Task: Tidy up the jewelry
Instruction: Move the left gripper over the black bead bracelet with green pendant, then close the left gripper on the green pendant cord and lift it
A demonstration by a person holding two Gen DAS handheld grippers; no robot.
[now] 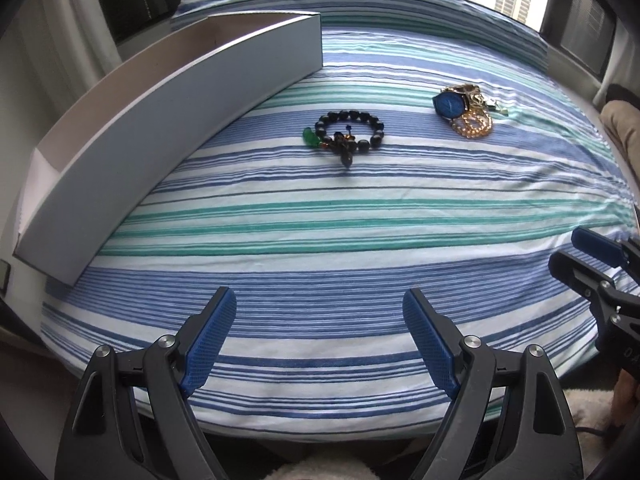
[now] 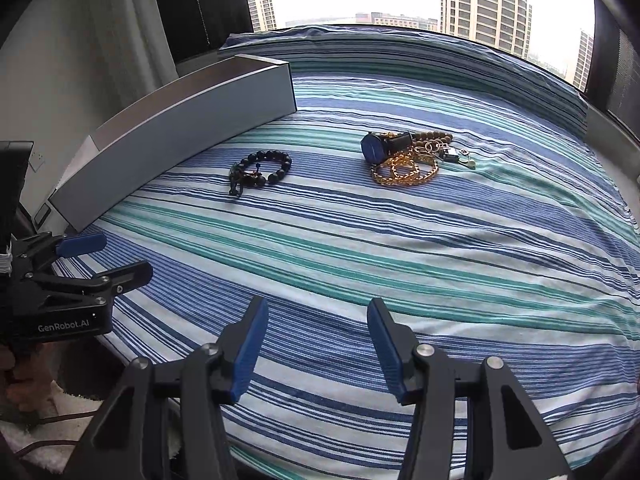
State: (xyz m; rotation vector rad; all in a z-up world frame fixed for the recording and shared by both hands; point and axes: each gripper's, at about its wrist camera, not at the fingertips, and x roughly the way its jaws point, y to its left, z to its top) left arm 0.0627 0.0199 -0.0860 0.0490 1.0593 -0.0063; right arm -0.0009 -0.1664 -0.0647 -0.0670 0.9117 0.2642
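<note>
Two grippers hover over a bed, nothing in either one. Biggest thing: the striped sheet (image 1: pixel 320 240), blue, teal and white bands, covering the whole surface. Window behind it with tall buildings (image 2: pixel 484 0) outside, dark curtain edges at both sides.

Next, a long open box (image 1: pixel 168 120), pale grey-blue outside, white inside, lying on the left part of the sheet and running away toward the far edge. Looks empty as far as the inside shows.

Left gripper (image 1: pixel 320 340): blue pads spread wide, only sheet between them, near the front edge of the bed. It also shows at the left of the right wrist view (image 2: pixel 108 256), black body with printed lettering, a hand under it.

Right gripper (image 2: pixel 318 340): jaws apart, narrower gap than the left, only sheet between the pads. It shows at the right edge of the left wrist view (image 1: pixel 576 256).

Jewelry, all on the sheet, none in the box:
- tangled pile (image 2: pixel 408 156) right of centre: gold chains, brown beads, small metal bits, cannot sort them out
- watch (image 1: pixel 450 105) with blue face, on the left side of that pile, touching it
- dark bead bracelet (image 1: pixel 348 132) with a green charm (image 1: pixel 310 137) and a small tassel, lying alone near the box's long side, well apart from the pile.
</note>
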